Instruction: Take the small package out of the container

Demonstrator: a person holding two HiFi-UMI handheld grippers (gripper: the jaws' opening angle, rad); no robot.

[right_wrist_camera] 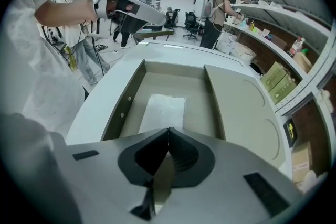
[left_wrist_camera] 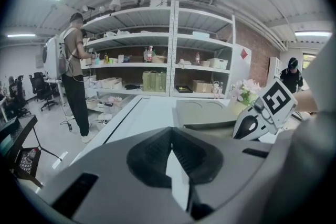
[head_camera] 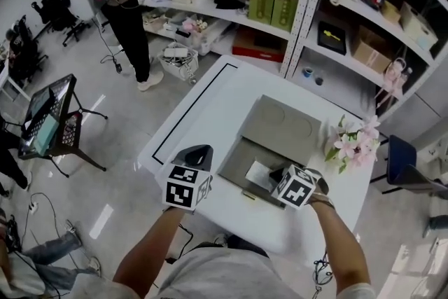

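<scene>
White, smooth table (head_camera: pixel 210 98). The left gripper (head_camera: pixel 200 151) hangs over its near edge, jaws pressed together and empty. A grey rectangular container (right_wrist_camera: pixel 124 107) holds the flat, crinkly white small package (right_wrist_camera: pixel 166 108) on its floor. The right gripper (right_wrist_camera: pixel 168 131) has its jaws closed on the package's near edge.

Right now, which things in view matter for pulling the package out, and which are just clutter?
Job: small package, lying in the grey container; right tongs, shut at its near edge; left tongs, shut, beside the container.
Lying about: pink flowers on the white table; stocked shelves; person standing by them.
</scene>
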